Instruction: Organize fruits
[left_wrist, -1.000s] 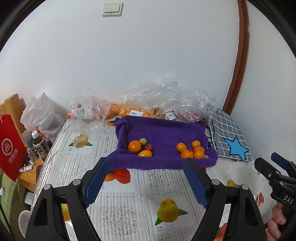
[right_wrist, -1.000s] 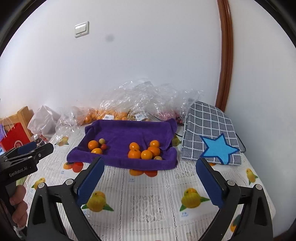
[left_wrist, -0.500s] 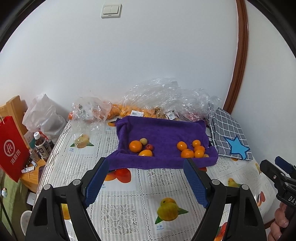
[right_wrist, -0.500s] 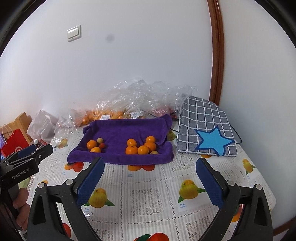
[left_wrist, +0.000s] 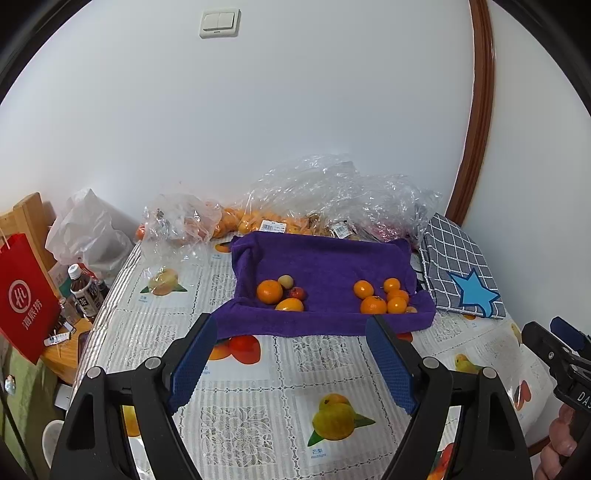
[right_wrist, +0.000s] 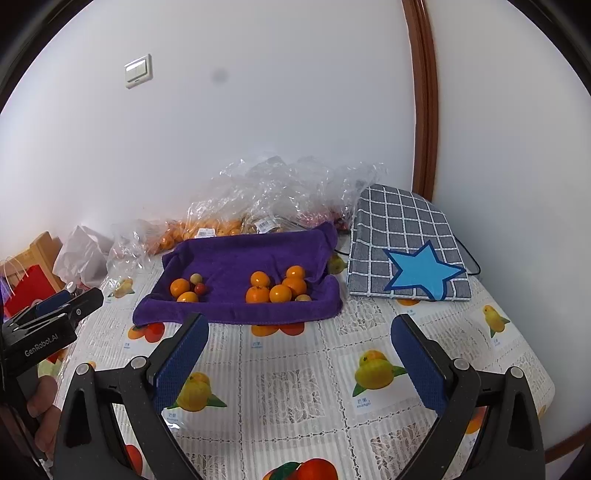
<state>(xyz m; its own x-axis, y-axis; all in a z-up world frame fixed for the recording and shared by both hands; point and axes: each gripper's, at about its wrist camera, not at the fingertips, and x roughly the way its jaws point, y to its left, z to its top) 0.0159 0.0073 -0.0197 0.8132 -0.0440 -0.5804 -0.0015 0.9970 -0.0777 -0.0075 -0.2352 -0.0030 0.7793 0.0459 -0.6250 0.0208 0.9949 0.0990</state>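
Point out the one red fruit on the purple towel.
The small red fruit in the left group, between the big orange and the pale round one; every other fruit is orange or pale.

The right gripper rolls a touch and eases back from the purple towel, so more of the fruit-print tablecloth opens up between its fingers and the towel's near edge, and the grey star cushion swings further inward.
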